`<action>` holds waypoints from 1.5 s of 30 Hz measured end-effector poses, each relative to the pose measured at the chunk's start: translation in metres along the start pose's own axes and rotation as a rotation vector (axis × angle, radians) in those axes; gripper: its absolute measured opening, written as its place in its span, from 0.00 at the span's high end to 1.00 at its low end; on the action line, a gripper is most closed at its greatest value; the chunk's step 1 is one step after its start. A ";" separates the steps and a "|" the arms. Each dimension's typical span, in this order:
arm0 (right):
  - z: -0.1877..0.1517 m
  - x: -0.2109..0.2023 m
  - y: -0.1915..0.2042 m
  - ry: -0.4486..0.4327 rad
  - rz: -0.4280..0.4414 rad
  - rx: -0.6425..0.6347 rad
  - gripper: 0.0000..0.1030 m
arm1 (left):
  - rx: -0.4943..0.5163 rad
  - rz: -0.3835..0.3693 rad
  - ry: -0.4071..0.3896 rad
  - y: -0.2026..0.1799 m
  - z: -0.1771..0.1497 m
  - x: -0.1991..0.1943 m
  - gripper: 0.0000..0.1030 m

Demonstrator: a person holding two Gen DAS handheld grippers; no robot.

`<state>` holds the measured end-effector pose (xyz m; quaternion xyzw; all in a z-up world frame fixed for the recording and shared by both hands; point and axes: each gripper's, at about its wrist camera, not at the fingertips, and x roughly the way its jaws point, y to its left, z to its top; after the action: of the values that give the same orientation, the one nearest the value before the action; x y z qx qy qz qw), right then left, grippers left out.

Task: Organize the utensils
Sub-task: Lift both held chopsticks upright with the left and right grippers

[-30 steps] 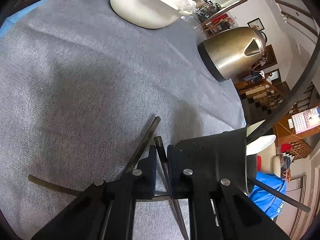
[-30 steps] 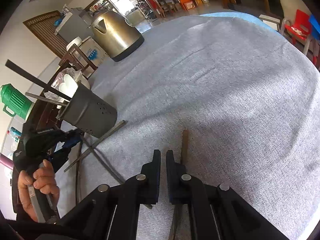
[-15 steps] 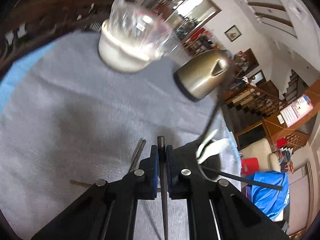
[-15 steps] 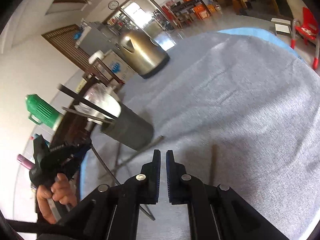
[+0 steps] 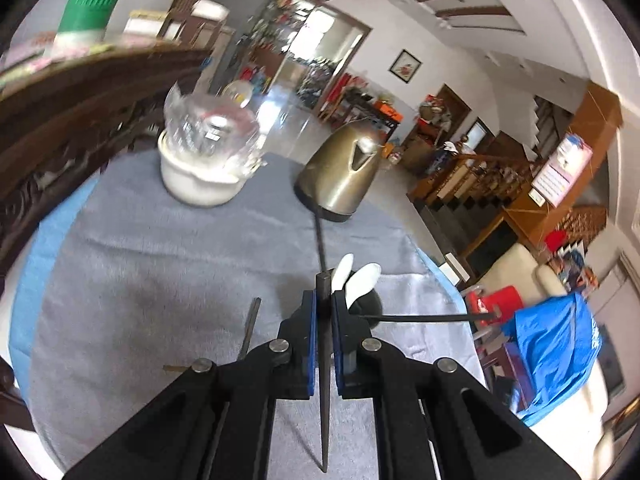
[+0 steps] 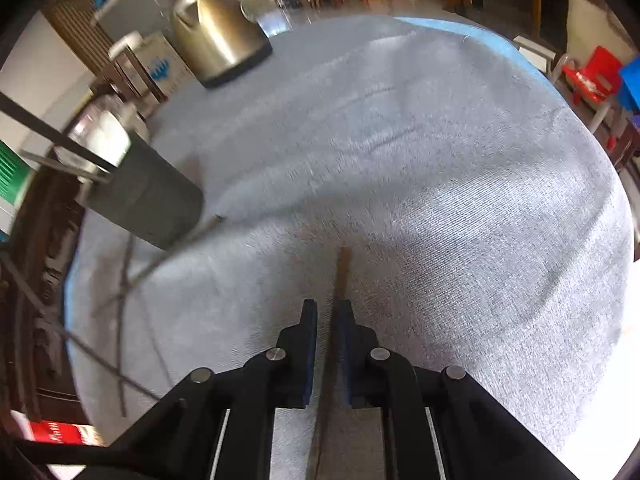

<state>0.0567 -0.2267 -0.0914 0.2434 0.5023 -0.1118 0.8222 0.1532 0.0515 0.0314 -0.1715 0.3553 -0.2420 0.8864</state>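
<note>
Left claw (image 5: 323, 300) raised; grey tablecloth (image 5: 160, 264), kettle (image 5: 340, 176), stairs beyond.

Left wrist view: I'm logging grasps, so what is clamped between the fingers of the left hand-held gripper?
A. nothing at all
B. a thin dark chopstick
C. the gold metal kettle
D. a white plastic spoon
B: the left hand-held gripper has its blue-padded fingers shut on a thin dark chopstick running lengthwise between them, while the white plastic spoons stand in the holder beyond and the gold metal kettle sits far back on the grey tablecloth.
</note>
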 end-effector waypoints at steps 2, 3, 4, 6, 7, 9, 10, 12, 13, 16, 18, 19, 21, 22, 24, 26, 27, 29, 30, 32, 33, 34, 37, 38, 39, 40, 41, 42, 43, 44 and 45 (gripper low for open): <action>0.001 0.007 0.005 0.029 -0.035 -0.018 0.80 | 0.037 0.005 -0.020 -0.007 -0.001 -0.007 0.93; 0.002 0.007 0.007 0.023 -0.045 -0.027 0.79 | 0.051 0.006 -0.027 -0.011 -0.001 -0.011 0.93; 0.003 0.008 0.010 0.025 -0.059 -0.041 0.79 | 0.066 0.009 -0.035 -0.014 -0.002 -0.013 0.93; 0.003 0.009 0.014 0.018 -0.070 -0.070 0.79 | 0.092 0.011 -0.046 -0.020 -0.003 -0.016 0.93; 0.003 0.009 0.016 0.013 -0.077 -0.090 0.81 | 0.101 0.011 -0.050 -0.022 -0.004 -0.018 0.93; 0.001 0.010 0.025 0.005 -0.104 -0.130 0.93 | 0.128 0.020 -0.061 -0.026 -0.005 -0.020 0.93; 0.000 0.009 0.026 0.005 -0.097 -0.140 0.93 | 0.136 0.023 -0.065 -0.028 -0.005 -0.022 0.93; -0.001 0.004 0.022 -0.002 -0.039 -0.129 0.94 | 0.144 0.019 -0.067 -0.029 -0.006 -0.027 0.93; -0.002 -0.003 0.023 -0.018 -0.014 -0.127 0.94 | 0.146 0.021 -0.070 -0.030 -0.005 -0.029 0.93; -0.004 -0.024 0.028 -0.065 0.046 -0.142 0.94 | 0.148 0.021 -0.080 -0.030 -0.002 -0.035 0.93; -0.004 -0.042 0.036 -0.113 0.096 -0.157 0.94 | 0.145 0.019 -0.091 -0.029 0.001 -0.041 0.93; -0.005 -0.050 0.040 -0.131 0.118 -0.165 0.94 | 0.147 0.018 -0.096 -0.028 0.002 -0.044 0.93; -0.005 -0.063 0.046 -0.152 0.117 -0.181 0.94 | 0.152 0.023 -0.098 -0.028 0.004 -0.046 0.93; -0.004 -0.066 0.045 -0.157 0.098 -0.169 0.93 | 0.153 0.026 -0.100 -0.027 0.004 -0.047 0.93; -0.001 -0.065 0.036 -0.155 0.117 -0.133 0.91 | 0.153 0.028 -0.100 -0.026 0.004 -0.048 0.93; 0.004 -0.055 0.022 -0.110 0.111 -0.077 0.82 | 0.161 0.026 -0.098 -0.026 0.002 -0.048 0.93; 0.006 -0.051 0.017 -0.090 0.113 -0.063 0.66 | 0.166 0.028 -0.096 -0.027 0.002 -0.048 0.93; 0.007 -0.045 0.009 -0.075 0.102 -0.039 0.36 | 0.177 0.028 -0.096 -0.029 0.001 -0.047 0.93; 0.007 -0.042 0.008 -0.086 0.087 -0.028 0.36 | 0.180 0.028 -0.096 -0.029 0.000 -0.047 0.93; 0.008 -0.032 0.012 -0.063 0.046 -0.064 0.43 | 0.184 0.026 -0.093 -0.030 -0.001 -0.046 0.93; 0.008 -0.026 0.016 -0.042 0.028 -0.087 0.57 | 0.188 0.028 -0.093 -0.031 -0.002 -0.046 0.93; 0.009 -0.021 0.021 -0.022 0.007 -0.105 0.65 | 0.192 0.029 -0.093 -0.031 -0.003 -0.045 0.93; 0.012 -0.004 0.027 0.023 -0.057 -0.140 0.67 | 0.202 0.032 -0.090 -0.032 -0.004 -0.045 0.93; 0.013 0.003 0.029 0.037 -0.077 -0.141 0.73 | 0.203 0.033 -0.090 -0.032 -0.005 -0.046 0.93; 0.013 0.010 0.030 0.050 -0.103 -0.152 0.82 | 0.203 0.033 -0.090 -0.032 -0.004 -0.046 0.93; 0.013 0.011 0.035 0.023 -0.145 -0.190 0.87 | 0.202 0.033 -0.090 -0.032 -0.004 -0.046 0.93; 0.013 0.012 0.038 0.027 -0.169 -0.211 0.91 | 0.203 0.033 -0.090 -0.032 -0.004 -0.046 0.93; 0.013 0.013 0.040 0.037 -0.166 -0.223 0.94 | 0.203 0.035 -0.092 -0.032 -0.004 -0.046 0.93; 0.012 0.012 0.041 0.047 -0.145 -0.229 0.94 | 0.201 0.035 -0.093 -0.032 -0.004 -0.046 0.93; 0.012 0.011 0.040 0.050 -0.133 -0.228 0.94 | 0.198 0.033 -0.093 -0.031 -0.004 -0.047 0.93; 0.012 0.007 0.040 0.037 -0.136 -0.229 0.94 | 0.195 0.032 -0.093 -0.030 -0.004 -0.048 0.93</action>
<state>0.0859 -0.1984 -0.0817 0.1153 0.5423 -0.1046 0.8256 0.1111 0.0523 0.0692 -0.0897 0.2911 -0.2532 0.9182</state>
